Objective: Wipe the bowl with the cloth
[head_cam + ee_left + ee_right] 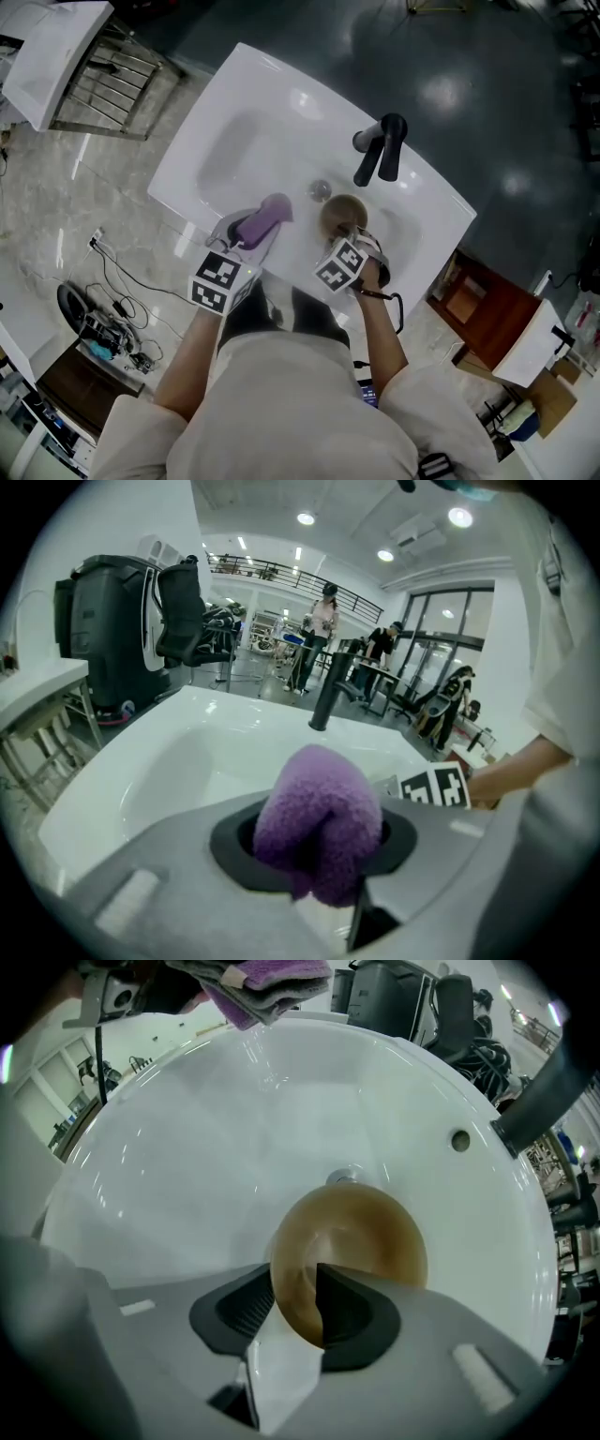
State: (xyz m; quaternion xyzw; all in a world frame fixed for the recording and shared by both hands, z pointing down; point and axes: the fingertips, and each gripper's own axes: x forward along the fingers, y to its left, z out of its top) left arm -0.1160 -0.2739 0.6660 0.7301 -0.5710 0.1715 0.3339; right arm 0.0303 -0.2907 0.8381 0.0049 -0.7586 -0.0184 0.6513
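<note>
A brown translucent bowl (339, 212) lies in the white sink (246, 141), close to the drain (320, 190). My right gripper (349, 234) points down at it. In the right gripper view the bowl (366, 1232) has its near rim between the pads of the right gripper (295, 1302): one pad stands outside the wall, the other inside, with a gap still showing. My left gripper (253, 230) is shut on a folded purple cloth (265, 217) over the sink's near edge. The cloth (319, 822) bulges out from the left gripper (314, 841).
A black faucet (384, 148) stands at the sink's far side, right behind the bowl. A metal rack (103, 80) sits at the upper left. Cables (103, 319) lie on the floor at left, and a wooden cabinet (478, 300) stands at right.
</note>
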